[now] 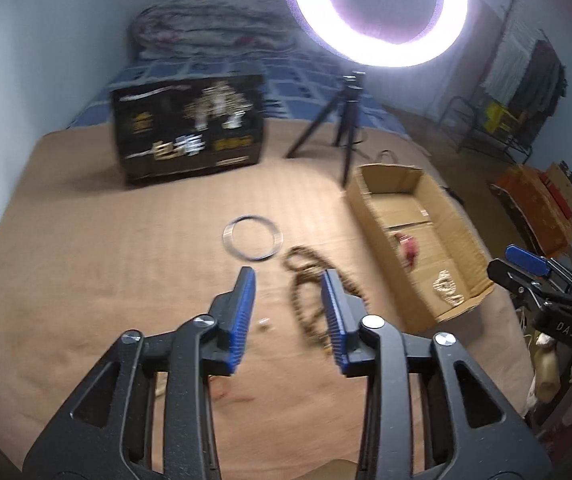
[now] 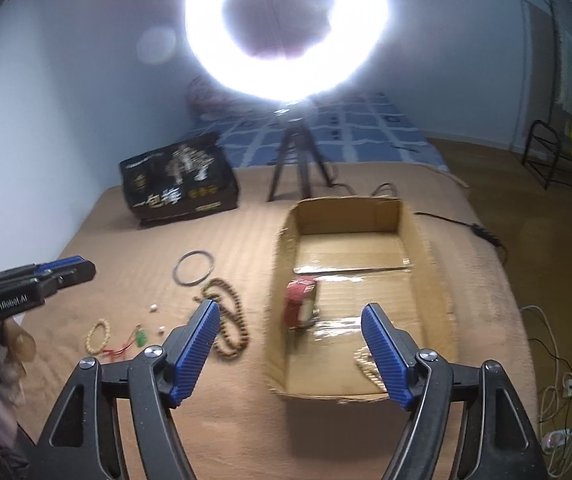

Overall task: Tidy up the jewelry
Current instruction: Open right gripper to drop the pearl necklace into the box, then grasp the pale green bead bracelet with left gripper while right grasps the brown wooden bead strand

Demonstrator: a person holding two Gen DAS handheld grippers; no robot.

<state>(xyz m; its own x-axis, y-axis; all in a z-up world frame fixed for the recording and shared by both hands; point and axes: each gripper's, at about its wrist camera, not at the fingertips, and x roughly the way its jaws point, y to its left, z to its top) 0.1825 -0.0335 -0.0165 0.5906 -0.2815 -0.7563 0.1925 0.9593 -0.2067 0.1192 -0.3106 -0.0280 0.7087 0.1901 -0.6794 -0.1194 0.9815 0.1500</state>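
Nearest, the left gripper (image 1: 289, 276) stood partly open and empty above the tan bedspread (image 1: 125, 240), and the right gripper (image 2: 290, 310) gaped wide, holding nothing. Beyond them lay a brown bead necklace (image 2: 227, 320), a thin bangle (image 2: 193, 267), and the cardboard box (image 2: 432, 240) containing a red item (image 2: 300, 300) and pale beads (image 2: 364, 362).

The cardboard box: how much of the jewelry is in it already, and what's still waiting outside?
Done: the box holds a red item and pale beads. In hand: nothing; the left gripper and right gripper are both open and empty. Left on the bedspread: the bangle, brown beads, pale bracelet, a green charm on red cord and two tiny pieces.
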